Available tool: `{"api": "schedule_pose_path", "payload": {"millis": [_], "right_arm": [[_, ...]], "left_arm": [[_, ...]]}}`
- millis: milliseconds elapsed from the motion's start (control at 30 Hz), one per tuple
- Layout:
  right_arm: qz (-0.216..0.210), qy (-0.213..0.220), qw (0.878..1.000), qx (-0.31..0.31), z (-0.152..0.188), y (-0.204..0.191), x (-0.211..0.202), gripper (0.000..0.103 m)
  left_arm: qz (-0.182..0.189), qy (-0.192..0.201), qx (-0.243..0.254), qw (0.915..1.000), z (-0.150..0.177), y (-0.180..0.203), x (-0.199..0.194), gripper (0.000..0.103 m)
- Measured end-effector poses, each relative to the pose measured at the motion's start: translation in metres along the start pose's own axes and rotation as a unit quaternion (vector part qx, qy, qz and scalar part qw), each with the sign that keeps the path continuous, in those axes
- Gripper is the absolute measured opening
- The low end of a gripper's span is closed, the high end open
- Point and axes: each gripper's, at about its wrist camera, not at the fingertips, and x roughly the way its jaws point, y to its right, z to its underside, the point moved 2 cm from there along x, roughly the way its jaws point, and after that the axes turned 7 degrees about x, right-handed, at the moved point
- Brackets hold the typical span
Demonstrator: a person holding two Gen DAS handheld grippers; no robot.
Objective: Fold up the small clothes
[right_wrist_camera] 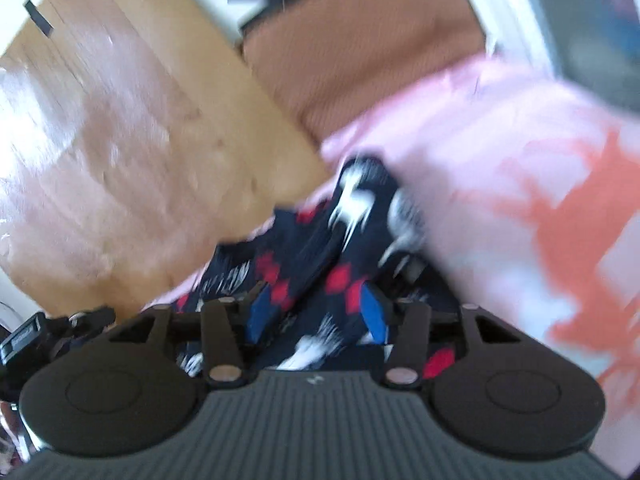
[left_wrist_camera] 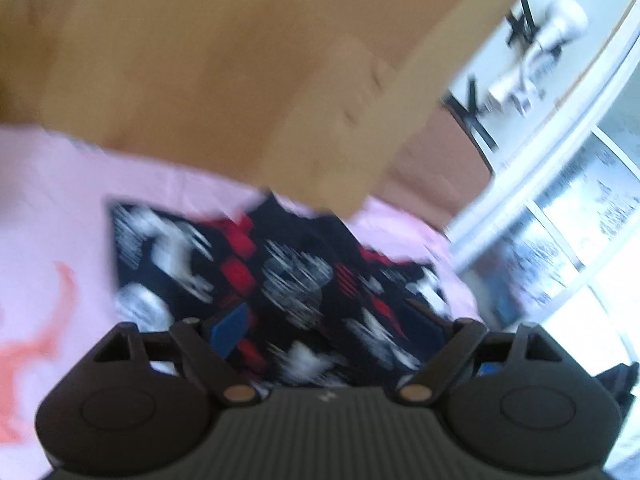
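Fingers [right_wrist_camera: 256, 312] apart over patterned garment [right_wrist_camera: 304, 248].

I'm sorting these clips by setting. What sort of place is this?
Probably a home or office room: a wooden table bearing a pink cloth, a brown upholstered seat beside it, and large windows.

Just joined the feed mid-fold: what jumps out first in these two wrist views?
The dark garment with red and white print, lying on a pink cloth with orange markings, right ahead of both grippers. Behind it, the wooden tabletop fills the upper left of the right wrist view. Both pictures are motion-blurred.
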Motion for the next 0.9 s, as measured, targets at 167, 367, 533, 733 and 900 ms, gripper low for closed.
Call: {"api": "schedule_pose_path", "payload": {"millis": [167, 367, 533, 733, 900], "right_arm": [[0.012, 0.048, 0.999, -0.01, -0.025, 0.014, 0.017, 0.053], [0.01, 0.024, 0.999, -0.034, -0.024, 0.012, 0.039, 0.049], [0.019, -0.009, 0.997, -0.069, -0.012, 0.013, 0.054, 0.044], [0.029, -0.014, 0.996, -0.08, -0.007, 0.016, 0.059, 0.041], [0.022, 0.034, 0.996, -0.077, -0.026, 0.019, 0.028, 0.043]], "left_arm": [[-0.022, -0.077, 0.019, 0.9966, 0.013, 0.033, 0.045, 0.073], [-0.056, -0.098, 0.021, 0.9934, 0.026, 0.045, 0.054, 0.013], [-0.108, -0.088, 0.043, 0.9893, 0.04, 0.047, 0.028, 0.015], [-0.116, -0.081, 0.023, 0.9897, 0.036, 0.041, 0.018, 0.031], [-0.123, 0.0, 0.036, 0.9917, 0.019, 0.05, -0.018, 0.033]]}}
